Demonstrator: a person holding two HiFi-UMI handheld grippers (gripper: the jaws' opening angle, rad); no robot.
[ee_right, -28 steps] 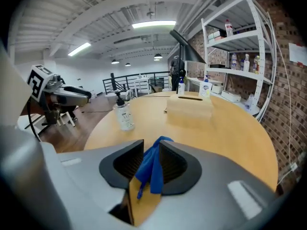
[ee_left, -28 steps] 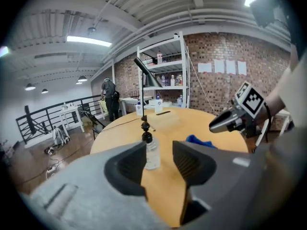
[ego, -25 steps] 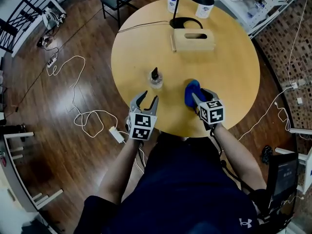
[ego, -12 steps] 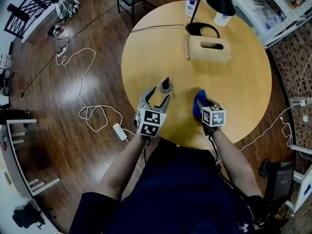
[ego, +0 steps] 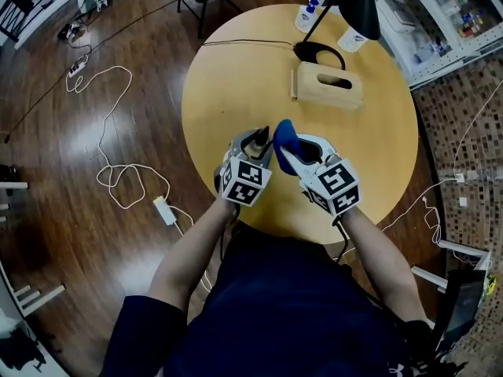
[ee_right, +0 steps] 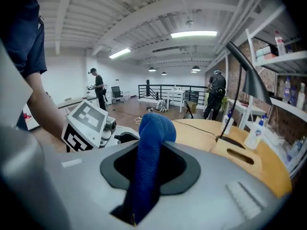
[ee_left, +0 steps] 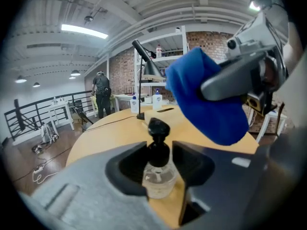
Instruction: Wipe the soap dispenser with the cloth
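Round and pale, the tabletop (ego: 228, 69) stands on a dark wooden floor (ego: 71, 140). Nearest, both forearms reach forward from the body and converge, with the grippers angled down and almost touching above the near edge.

The left gripper (ego: 255, 138) has just been closing its jaws. They now pinch the black pump neck of the soap dispenser (ee_left: 157, 176), whose clear body appears to rest on the tabletop between them. The right gripper (ego: 299, 151) has also just been closing, and it clamps a bunched blue cloth (ego: 284, 138). The cloth's rounded end sticks out past the jaws and hangs just beside and above the pump head, not yet touching as far as I can tell.

I judge this to be the approach just before wiping, with the bottle braced and the cloth brought up. The next move calls for pressing the cloth onto the dispenser and rubbing while the left grip keeps it from tipping.

Farther off sit a wooden tissue box (ego: 330, 86) and a black lamp (ego: 357, 2).
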